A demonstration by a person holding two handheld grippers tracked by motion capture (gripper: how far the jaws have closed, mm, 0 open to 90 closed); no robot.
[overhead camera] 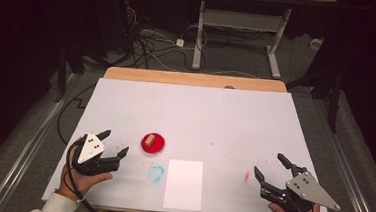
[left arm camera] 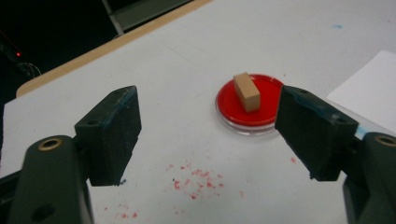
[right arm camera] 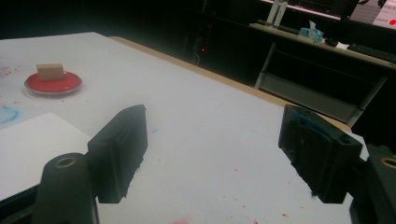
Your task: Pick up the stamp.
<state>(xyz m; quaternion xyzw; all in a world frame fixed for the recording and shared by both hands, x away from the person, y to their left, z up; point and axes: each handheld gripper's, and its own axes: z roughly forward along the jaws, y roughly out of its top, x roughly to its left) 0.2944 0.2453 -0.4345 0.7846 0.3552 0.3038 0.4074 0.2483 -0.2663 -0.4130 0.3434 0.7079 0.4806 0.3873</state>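
Flanking white paper (overhead camera: 183,184), both wide-open grippers (overhead camera: 114,143) (overhead camera: 269,166) hold nothing; dish (overhead camera: 152,144) unobstructed.

White-covered bench (overhead camera: 215,113) with a bare wooden far edge (overhead camera: 193,79). Blank white paper sheet (overhead camera: 184,184) near the front, blue smudge (overhead camera: 155,173) just left of it, red smear (overhead camera: 246,177) to its right. Tangled cables (overhead camera: 152,46) on the floor beyond.
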